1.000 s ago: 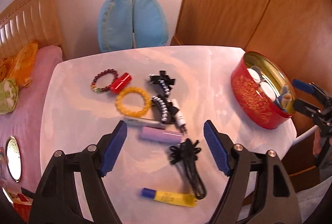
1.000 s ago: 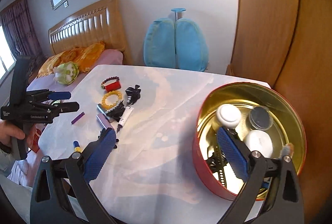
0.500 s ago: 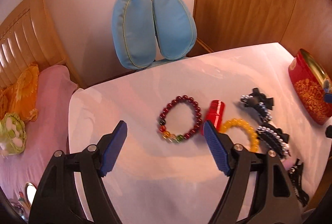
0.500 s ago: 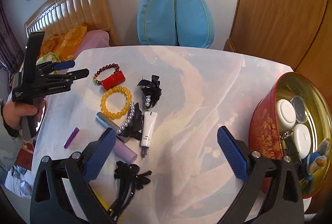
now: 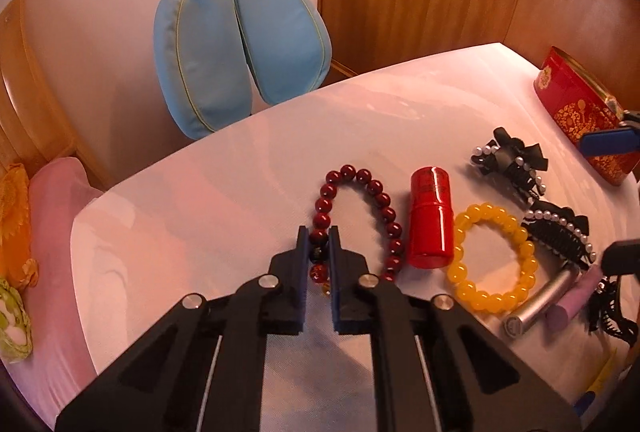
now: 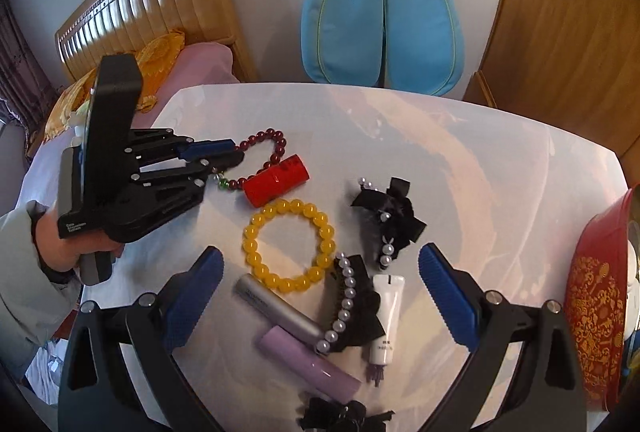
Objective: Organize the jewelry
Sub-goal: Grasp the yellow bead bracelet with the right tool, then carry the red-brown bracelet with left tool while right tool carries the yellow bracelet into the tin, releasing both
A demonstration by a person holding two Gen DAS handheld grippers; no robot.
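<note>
Two blue-padded fingers (image 5: pixel 303 252) of the left gripper (image 5: pixel 319 252) are clamped on the near arc of the red bracelet (image 5: pixel 362 207), with dark red beads pressed between the pads. This bracelet lies flat on the white table (image 5: pixel 200 216) as a stretched oval, its long axis running from the pads away toward the blue chair (image 5: pixel 240 43). Its beads are round, glossy and dark red; a few near the pads are amber and dark, and the right wrist view shows green ones there (image 6: pixel 224 183). Just right of it lies a red cylinder (image 5: pixel 432 216), on its side and nearly parallel to the oval; its label cannot be read. Next comes the yellow bracelet (image 5: pixel 492 256), a near-round ring of translucent beads lying flat, touching or almost touching the cylinder.

Farther right are two black hair clips with pearls (image 5: pixel 512 159), a silver tube (image 5: pixel 540 304) and a lilac tube (image 5: pixel 576 300). At the table's far right edge stands the red tin (image 5: pixel 576 111) with gold ornament.

From the right wrist, the right gripper (image 6: pixel 320 296) hangs with its fingers (image 6: pixel 196 292) wide apart and holding nothing, above the yellow bracelet, tubes and clips. A white tube (image 6: pixel 386 316) lies there with small print too fine to read. The person's left hand (image 6: pixel 68 248) grips the left gripper's handle, whose white lettering is too small to read.
</note>
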